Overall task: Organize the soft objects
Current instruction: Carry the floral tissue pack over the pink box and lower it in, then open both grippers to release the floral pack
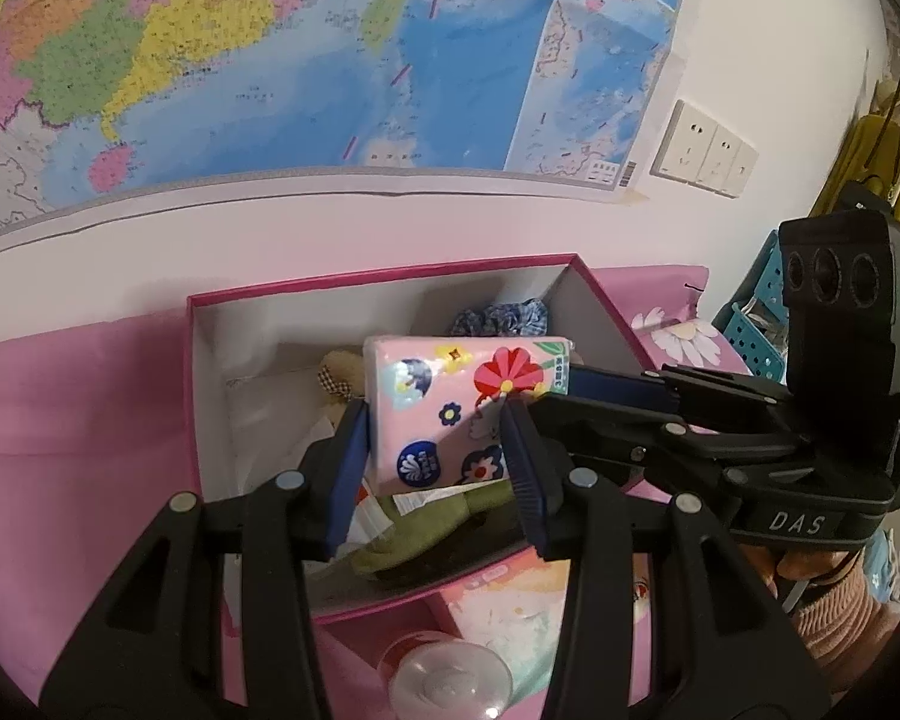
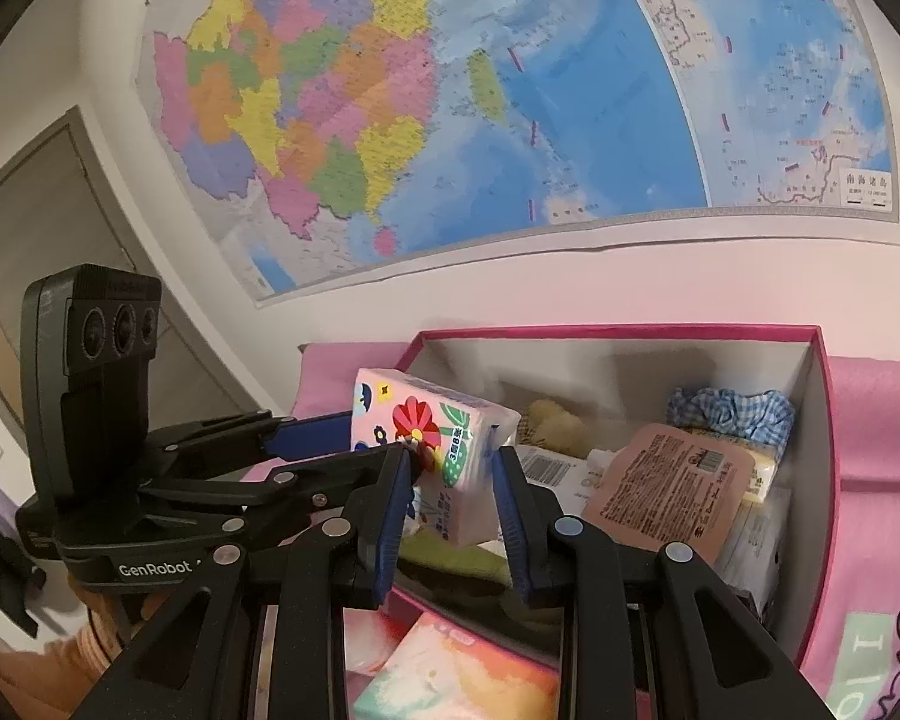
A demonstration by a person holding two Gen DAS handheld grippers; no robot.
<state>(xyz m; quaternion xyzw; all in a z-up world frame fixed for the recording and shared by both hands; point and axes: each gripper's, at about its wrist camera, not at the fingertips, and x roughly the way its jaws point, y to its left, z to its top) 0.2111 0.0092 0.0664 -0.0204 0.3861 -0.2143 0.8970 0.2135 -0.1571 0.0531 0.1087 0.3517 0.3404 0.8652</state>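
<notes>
A pink flowered tissue pack (image 1: 450, 414) hangs over the open pink box (image 1: 207, 396). Both grippers hold it. My left gripper (image 1: 435, 468) is shut on its near end. My right gripper (image 2: 447, 492) is shut on its other end, and its fingers (image 1: 618, 387) reach in from the right. The pack (image 2: 444, 432) also shows in the right wrist view, above the box (image 2: 825, 450). Inside the box lie a blue gingham scrunchie (image 2: 732, 411), a pink flat packet (image 2: 672, 489), a beige plush (image 2: 555, 423) and a green soft item (image 1: 432, 531).
A pink cloth (image 1: 84, 408) covers the table. A peach tissue pack (image 2: 456, 672) and a clear suction cup (image 1: 450, 678) lie in front of the box. A teal basket (image 1: 756, 324) stands at the right. A map (image 1: 270, 48) hangs on the wall behind.
</notes>
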